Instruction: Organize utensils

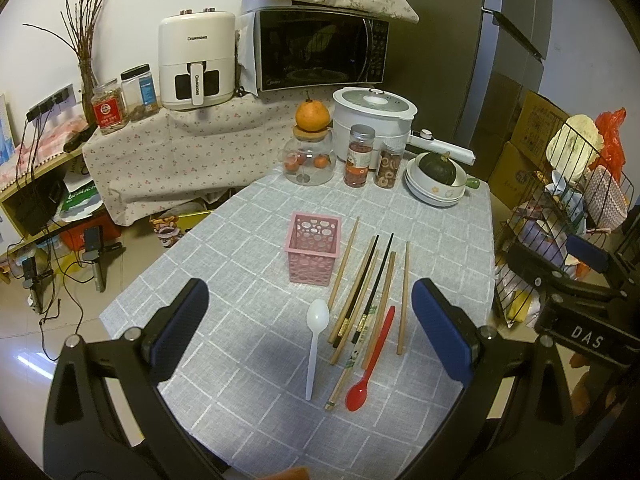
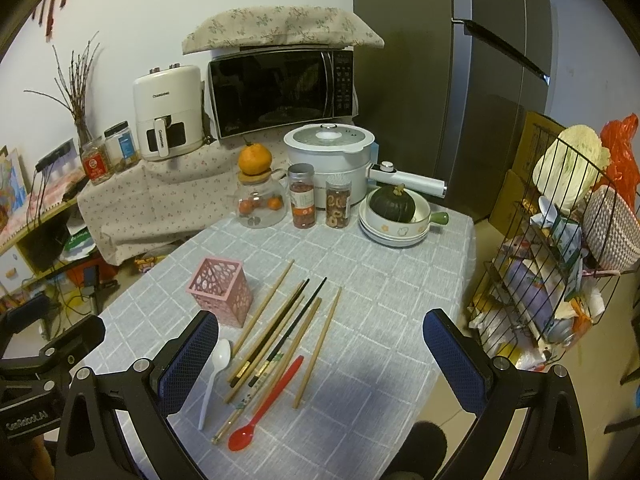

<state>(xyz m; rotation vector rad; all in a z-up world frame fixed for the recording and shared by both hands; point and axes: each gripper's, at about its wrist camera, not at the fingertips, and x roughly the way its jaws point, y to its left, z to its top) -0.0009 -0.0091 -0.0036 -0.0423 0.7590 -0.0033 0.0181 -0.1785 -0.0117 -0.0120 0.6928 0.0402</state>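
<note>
Both hand-held grippers, left (image 1: pixel 310 320) and right (image 2: pixel 320 360), spread wide, empty, above grey checked surface (image 1: pixel 248 248); wooden chopsticks (image 1: pixel 344 264), white plastic spoon (image 1: pixel 316 344), red plastic spoon (image 1: pixel 370 364) beside pink perforated plastic holder (image 1: pixel 313 254).

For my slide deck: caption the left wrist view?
Open left claw above spoons and chopsticks beside an empty pink holder.

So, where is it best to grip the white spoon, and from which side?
Probably mid-handle, coming from above with the jaws across it. The white spoon lies flat, its bowl toward the pink basket, and the tablecloth on its left is bare; the chopsticks crowd its right.
</note>
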